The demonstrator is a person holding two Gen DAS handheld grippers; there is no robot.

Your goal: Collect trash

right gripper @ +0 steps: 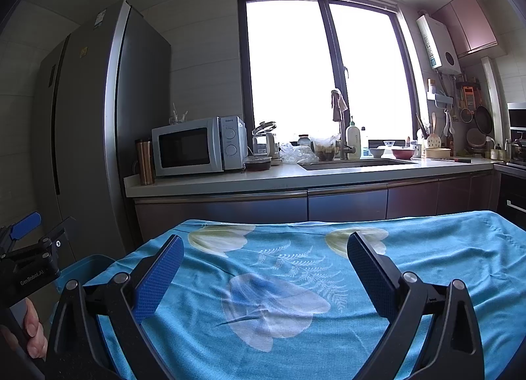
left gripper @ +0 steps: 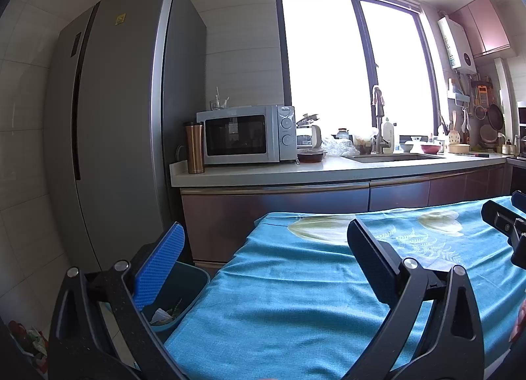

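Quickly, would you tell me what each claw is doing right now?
Left claw: open, holding nothing.
Right claw: open, holding nothing.

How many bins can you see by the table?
1: a blue bin on the floor at the table's left edge, trash inside, partly hidden by the left gripper. Others may be out of view.

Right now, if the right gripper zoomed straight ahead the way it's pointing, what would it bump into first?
Probably nothing soon. The open right gripper points out over the blue flowered cloth, which looks bare ahead. Past the table edge come the dark cabinet doors under the counter, though depth is hard to judge.
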